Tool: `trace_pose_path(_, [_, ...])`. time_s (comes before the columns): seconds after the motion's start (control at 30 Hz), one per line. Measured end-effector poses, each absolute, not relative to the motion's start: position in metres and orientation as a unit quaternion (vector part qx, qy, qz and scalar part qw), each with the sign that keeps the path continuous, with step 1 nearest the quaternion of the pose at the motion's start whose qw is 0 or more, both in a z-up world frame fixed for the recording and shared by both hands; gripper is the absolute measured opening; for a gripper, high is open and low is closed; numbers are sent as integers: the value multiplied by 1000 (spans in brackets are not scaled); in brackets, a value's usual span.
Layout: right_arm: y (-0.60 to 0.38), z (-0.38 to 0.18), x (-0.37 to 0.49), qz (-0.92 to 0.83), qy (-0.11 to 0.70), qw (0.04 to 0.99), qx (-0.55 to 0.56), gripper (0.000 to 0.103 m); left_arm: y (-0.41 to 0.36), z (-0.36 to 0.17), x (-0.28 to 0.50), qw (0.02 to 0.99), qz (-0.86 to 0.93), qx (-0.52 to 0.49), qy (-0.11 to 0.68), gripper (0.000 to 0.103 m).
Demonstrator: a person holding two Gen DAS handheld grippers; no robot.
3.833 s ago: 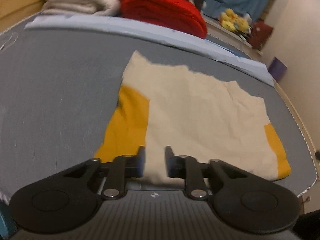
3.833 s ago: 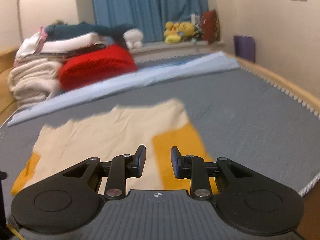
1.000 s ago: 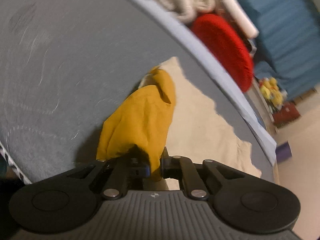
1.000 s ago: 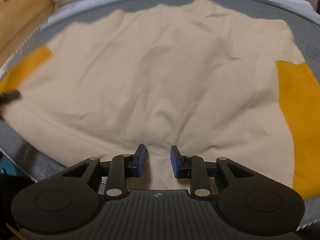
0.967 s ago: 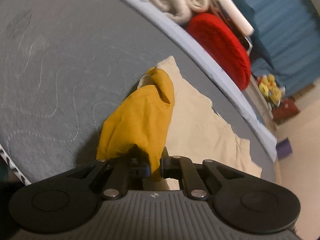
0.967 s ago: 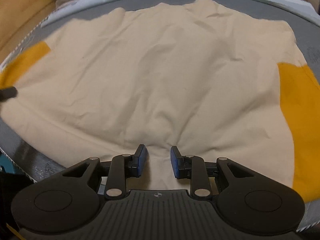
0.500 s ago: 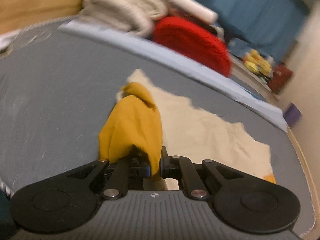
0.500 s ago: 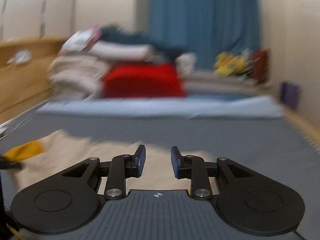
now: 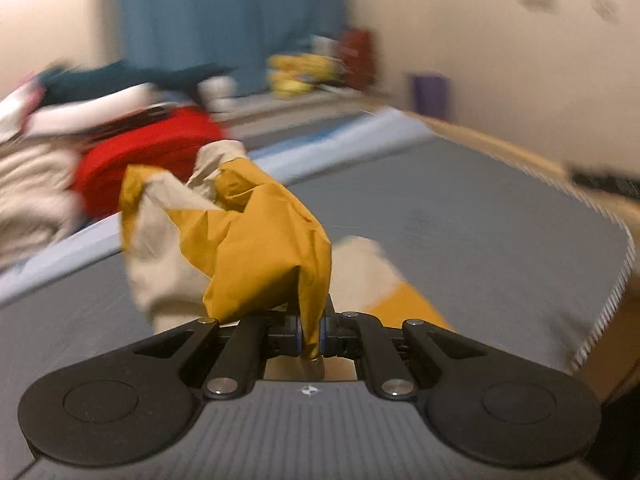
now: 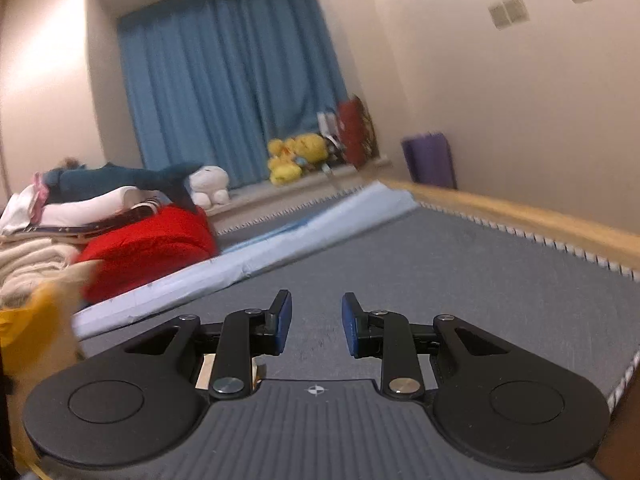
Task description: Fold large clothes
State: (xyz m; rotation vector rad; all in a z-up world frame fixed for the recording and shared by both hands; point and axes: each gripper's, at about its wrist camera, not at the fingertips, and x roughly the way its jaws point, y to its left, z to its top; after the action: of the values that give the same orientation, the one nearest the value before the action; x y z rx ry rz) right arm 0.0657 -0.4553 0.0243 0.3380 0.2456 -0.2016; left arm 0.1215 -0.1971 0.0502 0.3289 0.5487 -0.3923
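The garment [image 9: 256, 248] is soft woven cloth, matt and creased, in mustard yellow and cream. The left gripper [image 9: 310, 330] is matt black plastic with bright metal pivot pins and blue pads that look rubbery — the blur makes that unsure. The right gripper [image 10: 316, 320] has the same finish. The mattress [image 10: 460, 280] has a dull grey, finely textured fabric cover. The red blanket [image 10: 148, 248] looks fleecy; the curtain [image 10: 228, 80] is matt blue cloth — the bed frame [image 10: 520, 216] is smooth pale wood.

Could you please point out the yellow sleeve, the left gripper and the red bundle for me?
yellow sleeve [image 9: 264, 256]: left wrist view, bunched yellow cloth above the fingers.
left gripper [image 9: 311, 330]: left wrist view, between its fingertips, shut on the sleeve.
red bundle [image 10: 148, 248]: right wrist view, its front face.
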Motion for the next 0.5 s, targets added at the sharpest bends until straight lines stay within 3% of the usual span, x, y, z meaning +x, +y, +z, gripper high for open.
trace_pose_path(0.13, [-459,22,71,-92,120,976,157,29,-288,-13,107,885,-258,234,309,10])
trace_pose_path(0.27, [-460,23,74,-88,123,974,169,33,-320,-68,102,821,-321,255,397,27])
trace_pose_path(0.37, [-449,17,84,-36,158,970,182,50,-292,-53,100,829,-341,210,390,45])
trace_pose_path(0.5, [-433,-6,114,60,267,940,204,53,-226,-22,97,836,-355,164,385,48])
